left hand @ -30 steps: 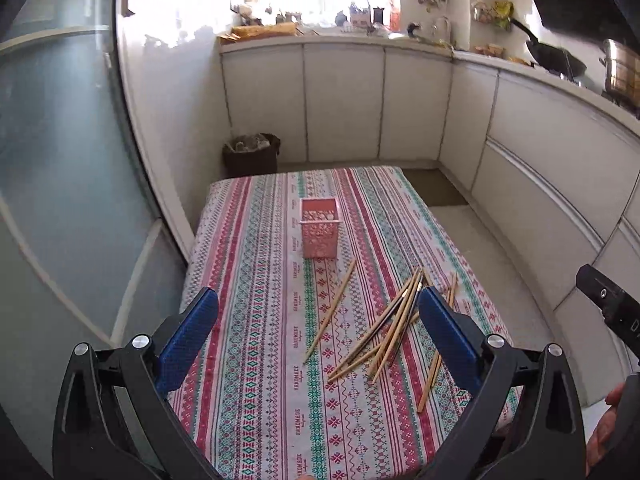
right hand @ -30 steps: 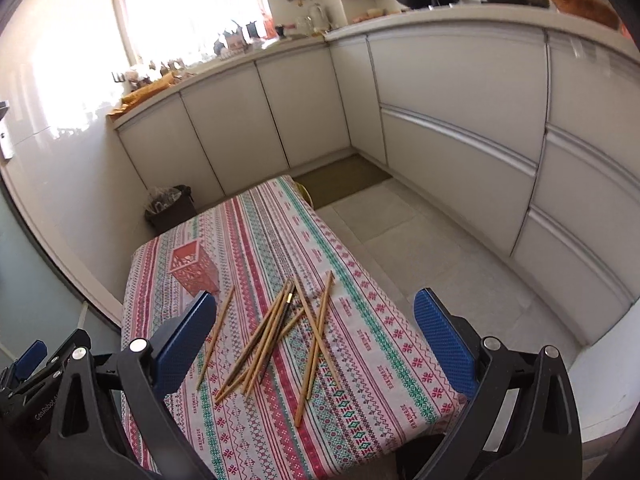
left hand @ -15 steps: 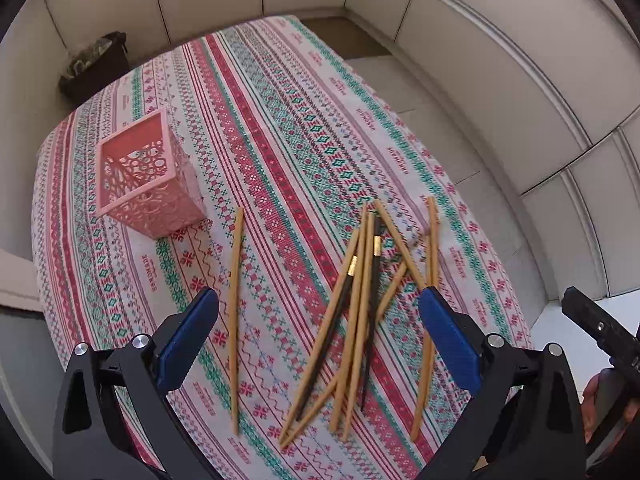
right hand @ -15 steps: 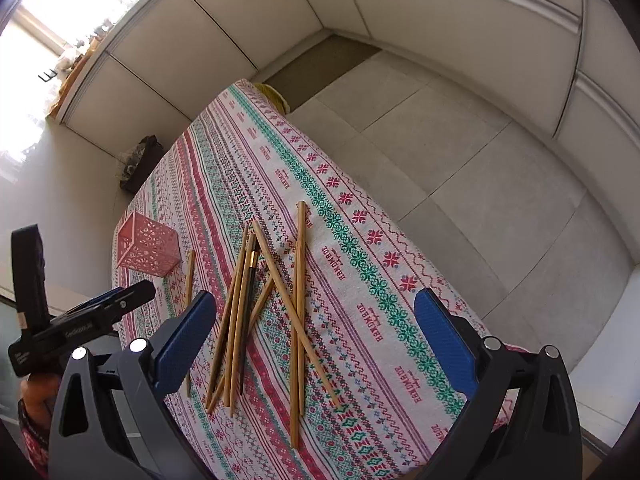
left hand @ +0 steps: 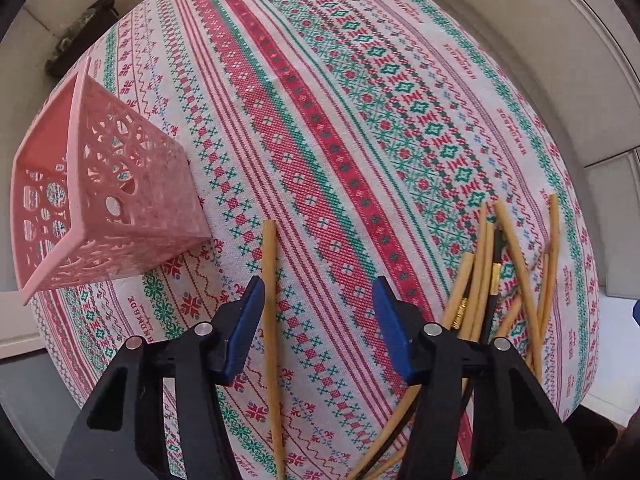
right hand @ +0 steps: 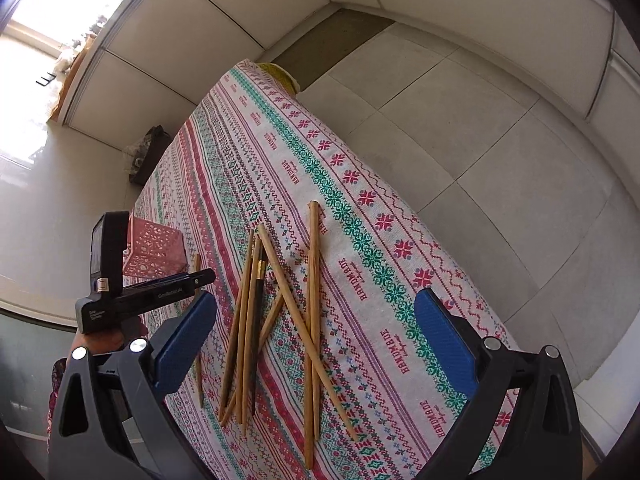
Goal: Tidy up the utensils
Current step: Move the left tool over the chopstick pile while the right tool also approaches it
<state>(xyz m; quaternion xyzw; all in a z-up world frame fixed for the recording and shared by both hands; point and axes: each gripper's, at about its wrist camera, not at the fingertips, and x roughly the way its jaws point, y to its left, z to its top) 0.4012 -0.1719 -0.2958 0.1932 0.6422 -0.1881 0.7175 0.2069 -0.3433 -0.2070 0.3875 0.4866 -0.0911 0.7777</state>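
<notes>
A single wooden chopstick (left hand: 271,320) lies on the patterned tablecloth (left hand: 320,128). My left gripper (left hand: 318,300) is open and low over the cloth, its jaws either side of this chopstick, nearer the left one. A pink perforated holder (left hand: 100,200) stands upright to the left. A pile of several chopsticks (left hand: 492,280), one black, lies to the right. In the right wrist view my right gripper (right hand: 316,320) is open and empty, above the pile (right hand: 280,312). The left gripper's body (right hand: 132,284) and the holder (right hand: 154,250) show at left.
The table's right edge (right hand: 460,248) drops to a grey tiled floor (right hand: 480,140). White cabinets (right hand: 180,40) line the walls. A dark waste bin (right hand: 146,152) stands beyond the far end of the table.
My left gripper has dropped down close to the cloth and its jaws have narrowed around the single chopstick. My right gripper has moved a little lower over the pile.
</notes>
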